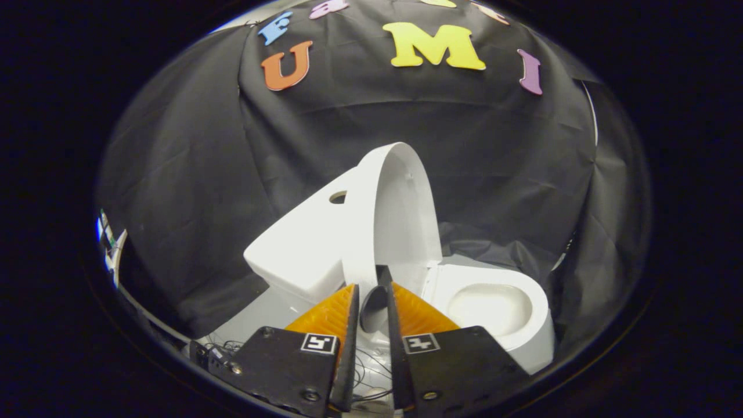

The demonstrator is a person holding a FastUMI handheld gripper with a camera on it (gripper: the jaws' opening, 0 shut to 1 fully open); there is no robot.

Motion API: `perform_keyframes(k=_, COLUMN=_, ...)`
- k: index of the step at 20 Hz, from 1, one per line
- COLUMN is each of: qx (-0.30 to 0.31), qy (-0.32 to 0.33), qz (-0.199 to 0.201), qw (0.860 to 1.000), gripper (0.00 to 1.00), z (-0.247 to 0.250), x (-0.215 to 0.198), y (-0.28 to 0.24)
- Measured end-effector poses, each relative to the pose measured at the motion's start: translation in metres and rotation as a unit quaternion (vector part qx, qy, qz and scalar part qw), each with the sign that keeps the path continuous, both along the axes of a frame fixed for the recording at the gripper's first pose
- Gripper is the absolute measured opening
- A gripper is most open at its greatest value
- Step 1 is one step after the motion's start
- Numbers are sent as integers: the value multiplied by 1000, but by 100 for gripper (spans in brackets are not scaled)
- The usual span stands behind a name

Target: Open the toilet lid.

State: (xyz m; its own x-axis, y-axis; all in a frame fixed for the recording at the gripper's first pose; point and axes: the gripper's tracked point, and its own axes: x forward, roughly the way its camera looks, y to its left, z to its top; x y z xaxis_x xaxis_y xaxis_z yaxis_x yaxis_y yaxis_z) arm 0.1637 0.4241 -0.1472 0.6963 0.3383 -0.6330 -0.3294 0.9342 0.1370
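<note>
The white toilet lid [400, 203] stands raised, nearly upright, leaning back toward the tank [302, 244]. Its inner face is turned to the open bowl [493, 307], which lies to the right of my fingers. My gripper [371, 281] is at the lid's lower front rim. The fingers stand close together with the rim's edge running down between them, and both appear to press on it. The part of the rim between the fingers is in shadow.
The tank's top has a round hole [338, 197]. Black cloth [174, 203] hangs behind and around the toilet. Thin cables [226, 348] lie on the pale floor to the left, below the tank.
</note>
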Motion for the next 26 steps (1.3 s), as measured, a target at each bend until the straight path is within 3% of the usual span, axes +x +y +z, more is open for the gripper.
perform_keyframes(k=7, qx=13, qy=-54, qz=-10, qw=998, gripper=86, z=38, x=-10, y=-43)
perform_keyframes(k=13, qx=35, qy=-102, qz=-17, qw=994, gripper=86, z=73, x=-28, y=-101)
perform_keyframes(k=17, qx=60, qy=-167, qz=-25, qw=984, gripper=86, z=112, x=-45, y=-144)
perform_keyframes(k=20, qx=58, qy=-206, qz=-41, qw=976, gripper=100, z=129, x=-53, y=-177)
perform_keyframes(k=26, qx=71, qy=-274, qz=-53, qw=958, gripper=99, z=162, x=-83, y=-228)
